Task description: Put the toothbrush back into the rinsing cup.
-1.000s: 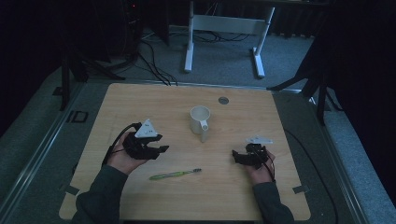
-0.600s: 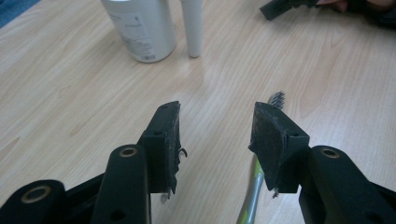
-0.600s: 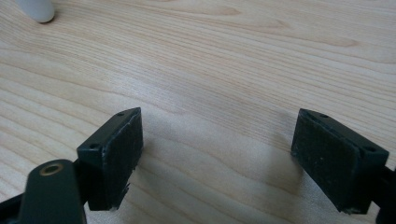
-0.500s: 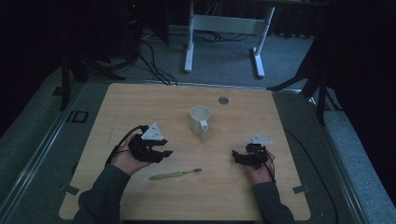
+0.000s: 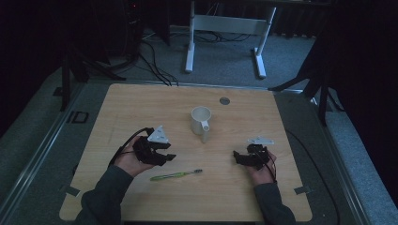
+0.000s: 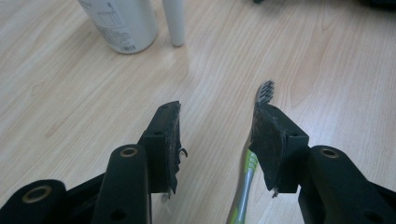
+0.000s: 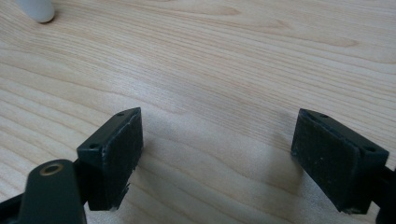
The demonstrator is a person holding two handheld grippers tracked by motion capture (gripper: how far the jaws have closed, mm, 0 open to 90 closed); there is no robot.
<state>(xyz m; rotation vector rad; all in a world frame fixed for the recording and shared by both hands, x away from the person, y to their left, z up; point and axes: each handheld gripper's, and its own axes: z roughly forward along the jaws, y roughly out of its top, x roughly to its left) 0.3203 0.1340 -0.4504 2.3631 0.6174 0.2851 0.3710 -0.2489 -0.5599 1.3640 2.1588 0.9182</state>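
- Pale wooden table (image 5: pixel 141 108) was set in a dim room, bearing a white cup (image 5: pixel 200 120).
- Left gripper (image 6: pixel 217 135) was held unclenched above the green toothbrush (image 5: pixel 176 175), nothing being pinched.
- Right gripper (image 7: pixel 217 154) was held wide apart, ungrasping, over bare wood.

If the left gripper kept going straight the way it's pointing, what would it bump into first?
Probably the green toothbrush: it lies on the table just below the open left gripper, its bristles showing past the right-hand jaw. If the gripper passes above it, the white mug is next in line, though depth is hard to judge.
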